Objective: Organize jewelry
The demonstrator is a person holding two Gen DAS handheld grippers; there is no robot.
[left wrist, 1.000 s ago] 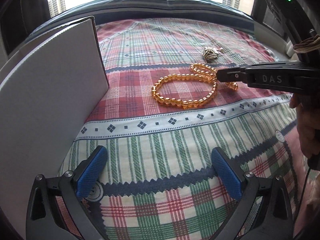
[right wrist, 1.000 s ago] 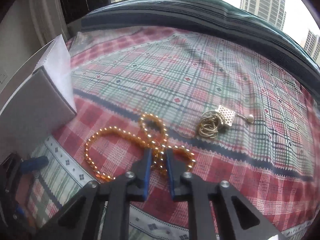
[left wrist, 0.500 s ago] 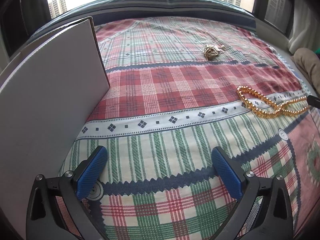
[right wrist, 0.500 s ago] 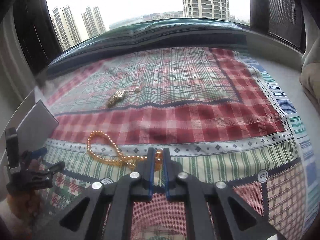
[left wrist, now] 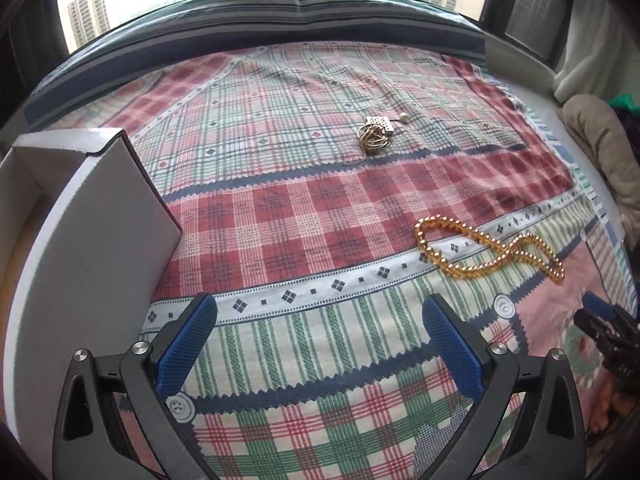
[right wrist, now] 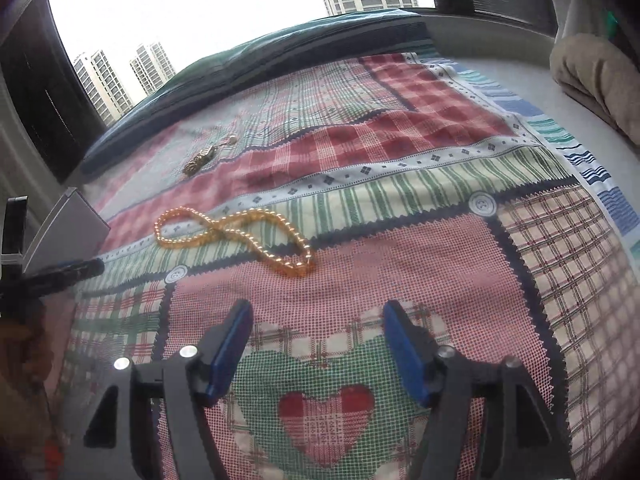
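You held two sets of tongs above a bed covered in a patchwork plaid quilt [left wrist: 304, 216]. The left tongs [left wrist: 320, 344] stood wide apart with nothing between them. The jaws of the right tongs [right wrist: 316, 344] were opening, also with nothing between them. The amber bead necklace [right wrist: 236, 236] lay loose on the quilt in a figure-eight, just ahead of the right tongs and toward the bed's right side. A small tangle of gold chain jewelry [left wrist: 376, 136] sat farther back, toward the window edge of the bed, well apart from the beads. A white box [left wrist: 100, 216] stood at the left edge. The beads looked light, smooth and likely slippery, and the strand limp, so it would probably sag and swing when lifted; pinching across the crossing of the two loops seemed the surest hold. The gold tangle looked fine and delicate. The left view showed the box's open top and inner wall and the gold piece clearly; the right view showed only a corner of the box, plus the heart patch under its tongs.
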